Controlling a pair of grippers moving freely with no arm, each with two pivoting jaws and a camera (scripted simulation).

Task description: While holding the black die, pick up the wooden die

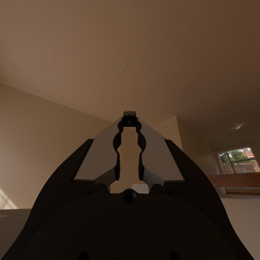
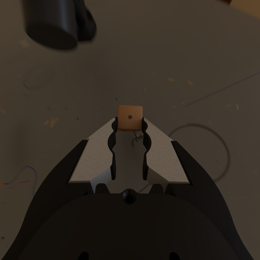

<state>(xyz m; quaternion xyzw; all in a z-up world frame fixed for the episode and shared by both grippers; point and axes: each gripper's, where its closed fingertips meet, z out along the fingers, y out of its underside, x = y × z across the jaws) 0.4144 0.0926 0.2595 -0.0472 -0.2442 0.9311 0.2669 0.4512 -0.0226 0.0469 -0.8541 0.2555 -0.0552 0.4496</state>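
Note:
In the left wrist view my left gripper points up toward the ceiling and is shut on the black die, a small black cube with white pips held between the fingertips. In the right wrist view my right gripper points down at a grey scuffed tabletop and is shut on the wooden die, a light brown cube with a single dark pip facing me. The die sits between the fingertips, which touch both its sides. Whether it is off the table cannot be told.
A blurred black body, apparently the other gripper, hangs at the upper left of the right wrist view. The tabletop bears pen marks, a drawn circle and specks. The left wrist view shows a ceiling, a window and a wooden shelf.

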